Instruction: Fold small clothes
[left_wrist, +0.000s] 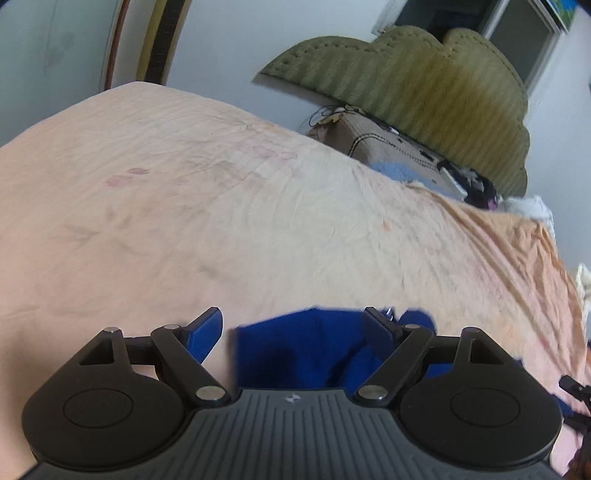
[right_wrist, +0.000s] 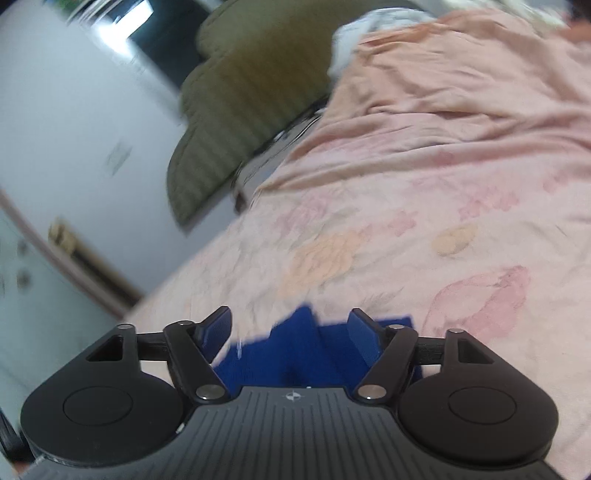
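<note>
Two views, both blurred. Bed (left_wrist: 184, 206), wide, under a wrinkled peach flowered sheet (right_wrist: 443, 206). Green headboard (left_wrist: 424, 96) behind. Blue cloth (left_wrist: 295, 350) bunched on the sheet, between both tongs. Left tongs (left_wrist: 295, 325) spread open; right tongs (right_wrist: 290, 325) likewise, gripping nothing.

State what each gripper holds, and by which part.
Nothing is held. The left gripper and the right gripper are both open above the blue garment on the bed sheet.

Peach floral bedsheet (left_wrist: 221, 206), olive padded headboard (left_wrist: 424, 96), pale walls (left_wrist: 229, 40).
</note>
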